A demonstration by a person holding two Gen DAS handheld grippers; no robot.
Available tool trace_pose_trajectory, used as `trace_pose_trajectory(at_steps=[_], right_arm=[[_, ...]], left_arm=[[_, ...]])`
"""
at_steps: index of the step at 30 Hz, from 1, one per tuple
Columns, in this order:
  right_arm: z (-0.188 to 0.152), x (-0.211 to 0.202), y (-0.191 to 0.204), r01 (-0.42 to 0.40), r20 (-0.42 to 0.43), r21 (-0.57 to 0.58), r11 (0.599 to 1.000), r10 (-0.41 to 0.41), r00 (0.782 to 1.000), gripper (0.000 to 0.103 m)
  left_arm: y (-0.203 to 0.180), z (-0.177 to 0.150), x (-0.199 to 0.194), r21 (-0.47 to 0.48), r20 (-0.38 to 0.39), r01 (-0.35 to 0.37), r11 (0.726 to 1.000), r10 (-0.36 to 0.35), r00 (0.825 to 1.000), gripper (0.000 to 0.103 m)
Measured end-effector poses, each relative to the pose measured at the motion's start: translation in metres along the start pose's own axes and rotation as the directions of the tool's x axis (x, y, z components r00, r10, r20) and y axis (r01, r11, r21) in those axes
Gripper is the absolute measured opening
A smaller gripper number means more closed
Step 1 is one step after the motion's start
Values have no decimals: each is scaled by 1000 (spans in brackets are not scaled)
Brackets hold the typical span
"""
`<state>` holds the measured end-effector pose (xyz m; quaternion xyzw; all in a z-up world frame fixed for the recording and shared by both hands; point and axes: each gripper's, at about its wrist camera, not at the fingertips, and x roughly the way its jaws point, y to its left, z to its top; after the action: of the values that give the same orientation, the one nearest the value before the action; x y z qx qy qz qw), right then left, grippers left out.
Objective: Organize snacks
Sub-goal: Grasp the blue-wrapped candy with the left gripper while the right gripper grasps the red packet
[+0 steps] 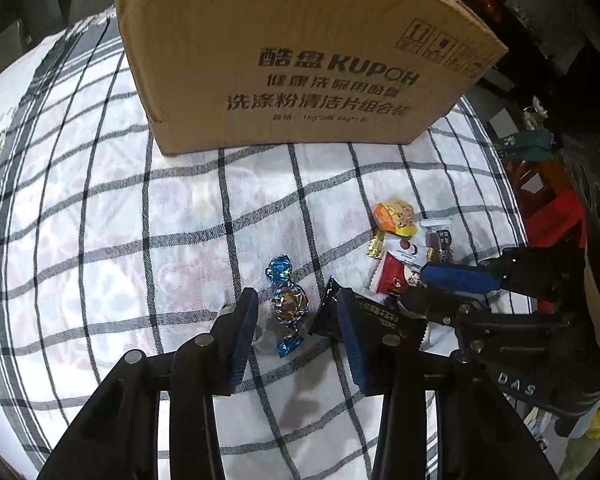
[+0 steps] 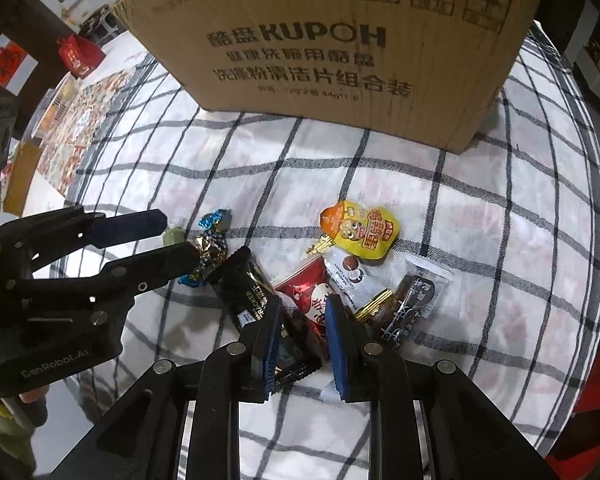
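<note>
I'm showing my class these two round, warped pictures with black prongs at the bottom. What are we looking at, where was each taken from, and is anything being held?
A person holds two hand-held grippers, each with a wide-angle camera looking along its fingers. One picture is from the left gripper, the other from the right gripper. Wrapped snacks lie on a checked cloth before a cardboard box. The left jaws straddle a blue-and-gold candy; the right straddle a red packet. Neither visibly grips yet.
</note>
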<state>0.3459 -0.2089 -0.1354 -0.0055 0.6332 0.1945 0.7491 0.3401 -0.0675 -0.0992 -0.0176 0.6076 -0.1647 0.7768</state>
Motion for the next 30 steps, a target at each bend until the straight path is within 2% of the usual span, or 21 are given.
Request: trace_pose_trajectory(at_steps=[1, 2, 17, 22, 25, 30], right_arm=[[0, 1, 0, 3, 1, -3, 1000, -3, 1000, 34], [0, 2, 1, 6, 2, -7, 1000, -6, 1000, 35], [3, 20, 8, 77, -26, -64, 995, -79, 997, 35], [5, 29, 11, 86, -31, -67, 994, -88, 996, 35], [6, 30, 11, 87, -25, -63, 994, -88, 996, 35], [5, 29, 13, 93, -18, -62, 994, -94, 995, 27]], left_arm=[[0, 0, 2, -2, -6, 1, 1000, -1, 1000, 39], [1, 0, 4, -5, -10, 1, 1000, -1, 1000, 39], [-1, 4, 34, -36, -61, -21, 999, 19, 998, 35], [0, 5, 38, -40, -62, -32, 999, 29, 998, 33], [0, 5, 42, -41, -68, -28, 999, 25, 997, 25], [0, 3, 41, -40, -63, -24, 999, 21, 998, 23]])
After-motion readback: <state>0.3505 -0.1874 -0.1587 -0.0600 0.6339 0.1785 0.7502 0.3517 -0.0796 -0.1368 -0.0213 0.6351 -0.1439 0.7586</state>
